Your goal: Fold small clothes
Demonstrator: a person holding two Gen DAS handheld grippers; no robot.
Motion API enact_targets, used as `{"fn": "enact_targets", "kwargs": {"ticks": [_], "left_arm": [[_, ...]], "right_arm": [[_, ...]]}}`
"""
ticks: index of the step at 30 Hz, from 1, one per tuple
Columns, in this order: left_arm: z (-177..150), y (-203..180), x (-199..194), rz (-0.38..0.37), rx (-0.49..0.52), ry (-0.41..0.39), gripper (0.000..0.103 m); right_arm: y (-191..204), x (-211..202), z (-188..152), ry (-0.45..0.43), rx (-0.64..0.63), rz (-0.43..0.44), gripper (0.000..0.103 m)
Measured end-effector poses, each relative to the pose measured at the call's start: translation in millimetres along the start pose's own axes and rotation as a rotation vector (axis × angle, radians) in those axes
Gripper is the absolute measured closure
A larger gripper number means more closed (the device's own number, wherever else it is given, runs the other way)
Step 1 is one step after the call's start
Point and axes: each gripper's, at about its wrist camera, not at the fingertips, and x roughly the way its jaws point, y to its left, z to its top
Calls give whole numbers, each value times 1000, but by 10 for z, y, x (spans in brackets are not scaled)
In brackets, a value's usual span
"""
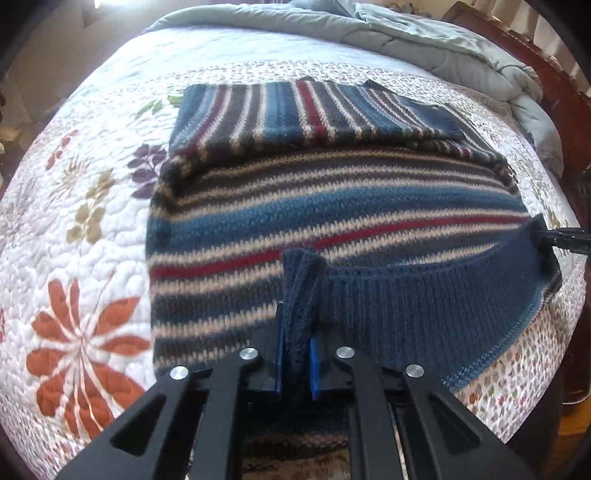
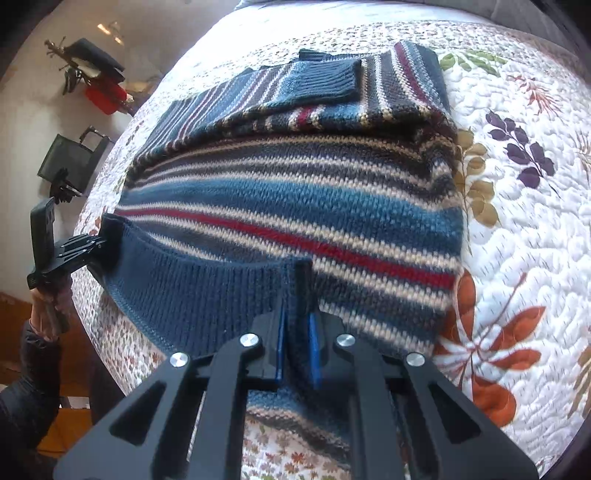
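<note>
A striped knit sweater (image 1: 332,206) in blue, red, cream and grey lies on a floral quilt (image 1: 85,229), its sleeves folded across the far part. My left gripper (image 1: 297,325) is shut on a pinch of the navy ribbed hem (image 1: 424,295) and holds it lifted. My right gripper (image 2: 298,325) is shut on the same hem (image 2: 207,291) at its other corner. The right gripper shows at the right edge of the left wrist view (image 1: 546,236), clamped on the hem. The left gripper shows at the left of the right wrist view (image 2: 99,240). The sweater (image 2: 295,199) fills the middle of that view.
A grey comforter (image 1: 424,33) is bunched at the far end of the bed beside a dark wooden bed frame (image 1: 554,85). The quilt (image 2: 524,221) spreads wide beside the sweater. A chair (image 2: 70,162) and a red box (image 2: 103,96) stand on the floor beyond the bed edge.
</note>
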Motion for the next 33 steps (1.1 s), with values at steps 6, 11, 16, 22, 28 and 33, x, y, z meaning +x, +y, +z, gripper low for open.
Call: {"fn": "enact_targets", "kwargs": {"ticks": [6, 11, 16, 22, 28, 33], "left_arm": [[-122, -2, 10, -13, -51, -19, 93], [32, 118, -202, -46, -121, -81, 93], [480, 180, -399, -49, -157, -166, 93], [1276, 318, -350, -18, -203, -224, 93], [2109, 458, -157, 29, -236, -277, 93], [2624, 561, 225, 120, -253, -281, 93]], "right_arm": [[-13, 71, -133, 19, 20, -20, 94], [18, -168, -6, -55, 39, 36, 95], [78, -409, 417, -128, 22, 22, 95], [-82, -481, 1213, -189, 57, 5, 95], [-355, -408, 2100, -245, 109, -4, 95], [-536, -118, 2719, -278, 136, -34, 95]]}}
